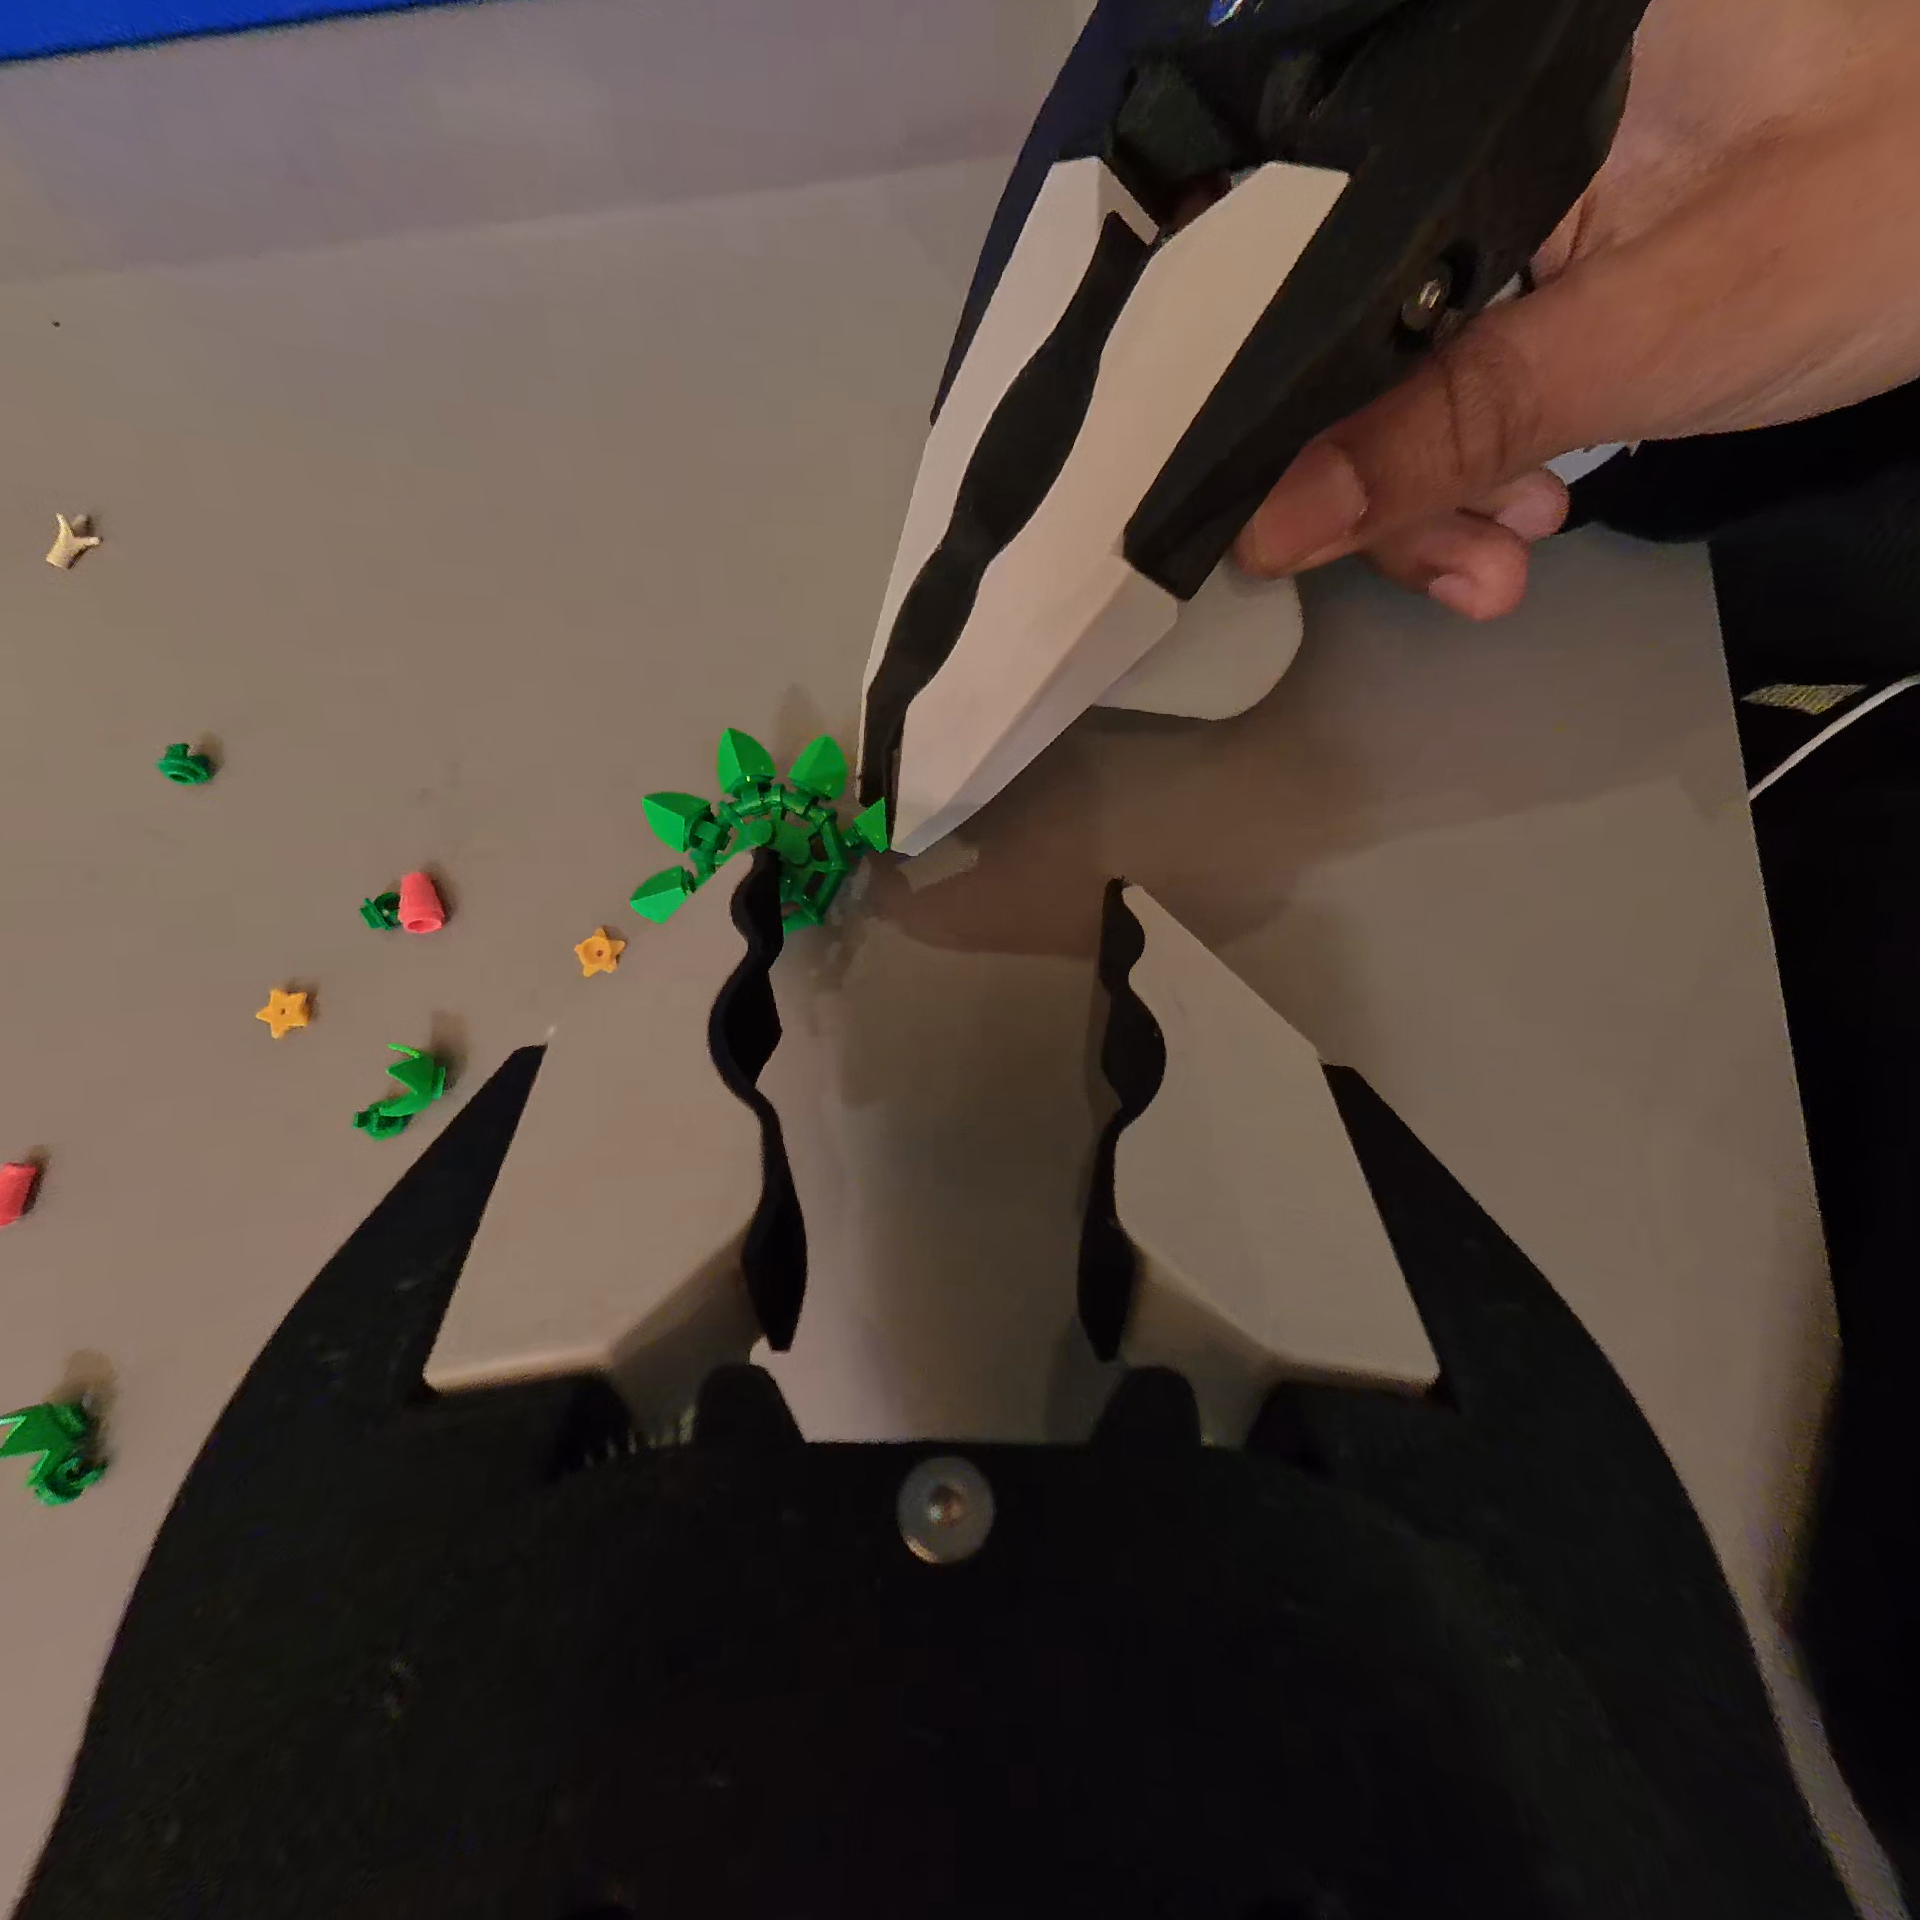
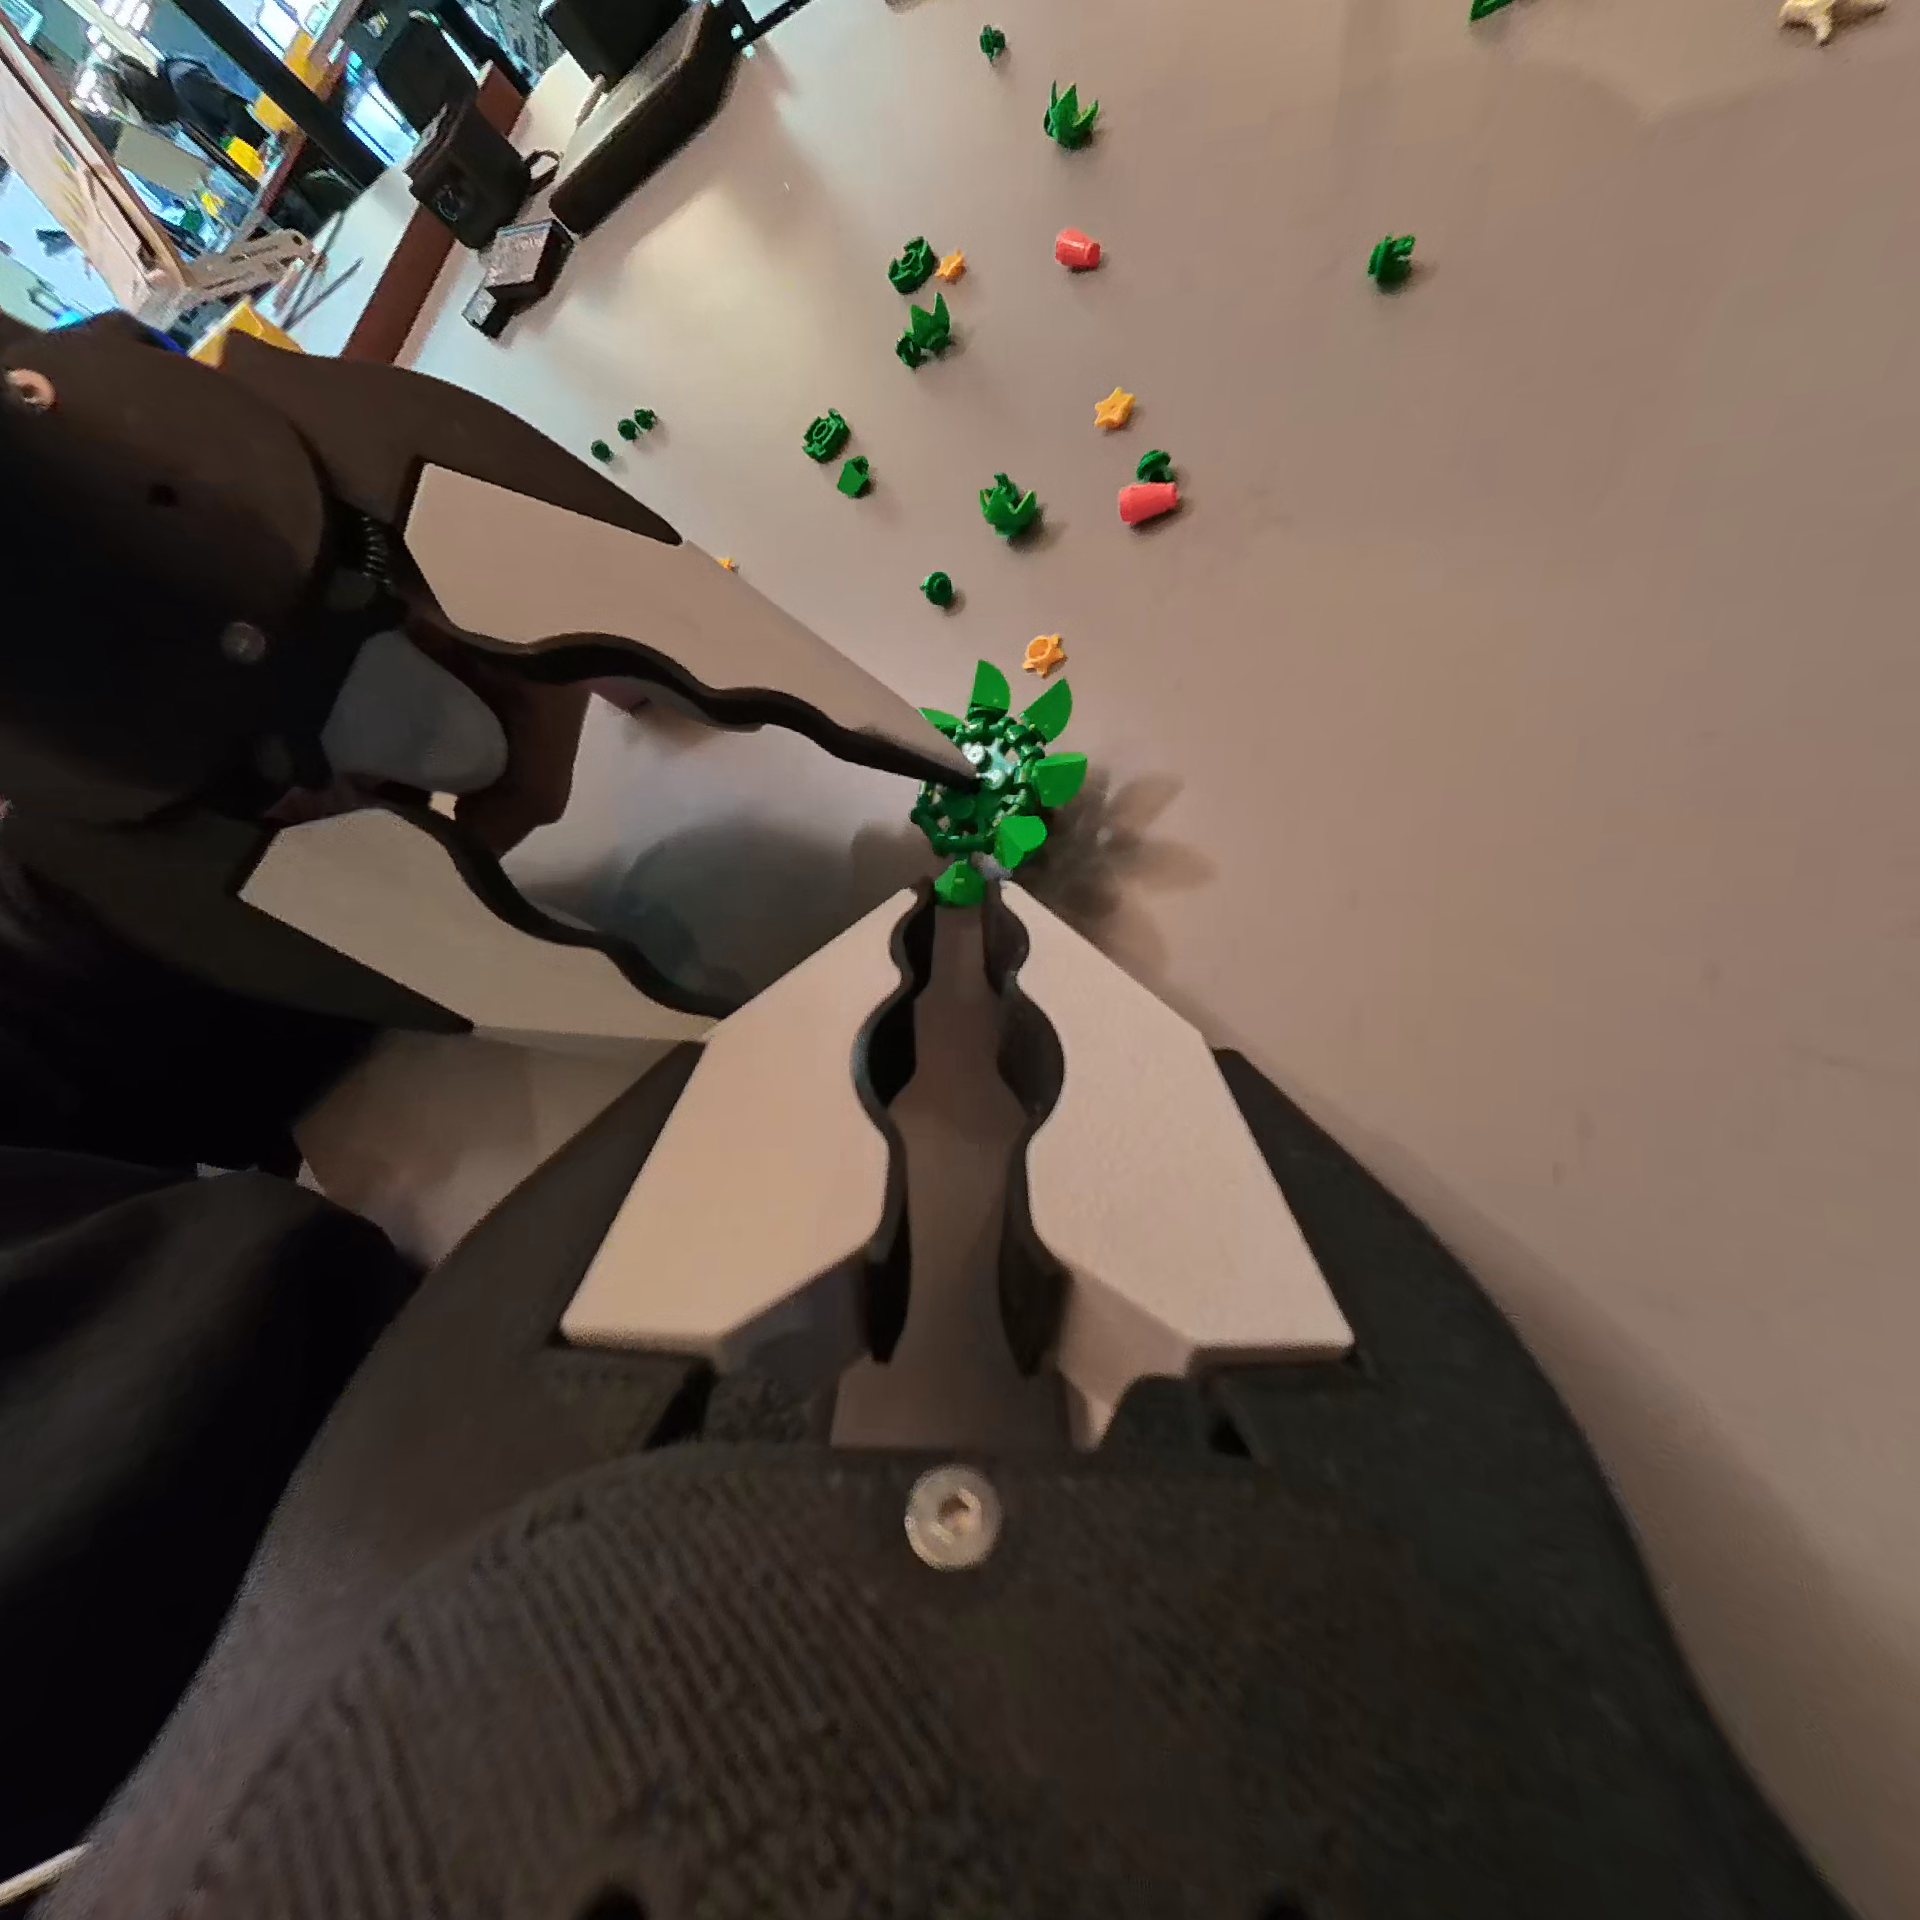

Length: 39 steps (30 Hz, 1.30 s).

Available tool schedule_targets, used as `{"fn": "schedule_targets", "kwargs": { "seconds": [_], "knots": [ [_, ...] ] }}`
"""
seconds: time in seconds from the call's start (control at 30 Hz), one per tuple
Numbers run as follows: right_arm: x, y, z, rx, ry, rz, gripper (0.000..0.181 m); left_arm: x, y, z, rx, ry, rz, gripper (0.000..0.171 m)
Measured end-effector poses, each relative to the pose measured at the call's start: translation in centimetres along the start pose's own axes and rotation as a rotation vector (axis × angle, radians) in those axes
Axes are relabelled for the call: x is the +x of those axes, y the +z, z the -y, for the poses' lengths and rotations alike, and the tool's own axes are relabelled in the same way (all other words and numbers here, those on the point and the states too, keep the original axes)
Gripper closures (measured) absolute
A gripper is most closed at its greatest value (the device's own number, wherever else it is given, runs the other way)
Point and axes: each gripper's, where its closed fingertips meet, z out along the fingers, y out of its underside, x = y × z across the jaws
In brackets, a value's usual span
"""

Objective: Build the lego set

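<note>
A green leafy ring assembly (image 1: 774,831) lies on the grey table (image 1: 1455,935), with several pointed leaves around a dark green lattice hub. It also shows in the right wrist view (image 2: 987,790). My left gripper (image 1: 935,878) is open; its left fingertip (image 1: 756,883) rests on the hub, and the right finger stands clear of it. My right gripper (image 2: 961,894) is shut on one leaf (image 2: 958,883) at the near edge of the assembly. In the left wrist view it comes down from the upper right (image 1: 883,826), held by a hand (image 1: 1558,436).
Loose pieces lie left of the assembly: orange stars (image 1: 600,951) (image 1: 283,1010), a pink cone (image 1: 421,902), green leaf and stem parts (image 1: 400,1091) (image 1: 187,764), a tan piece (image 1: 71,540). The table's edge (image 1: 1766,935) runs close on the right. Dark boxes (image 2: 520,260) sit at the far end. Left and right tips are no more than a few centimetres apart.
</note>
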Motion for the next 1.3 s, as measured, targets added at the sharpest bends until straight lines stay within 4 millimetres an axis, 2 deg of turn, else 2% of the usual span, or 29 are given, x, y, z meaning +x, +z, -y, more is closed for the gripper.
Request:
{"fn": "schedule_targets", "kwargs": {
  "seconds": [0.8,1.3],
  "knots": [
    [0.17,0.23,0.17,0.016,-0.053,-0.083,0.175,-0.07,0.05,-0.03,0.008,-0.031,-0.026,0.116],
    [0.38,0.44,0.47,0.02,-0.008,-0.068,0.175,-0.61,0.18,-0.14,0.01,-0.015,0.004,0.119]
  ]
}}
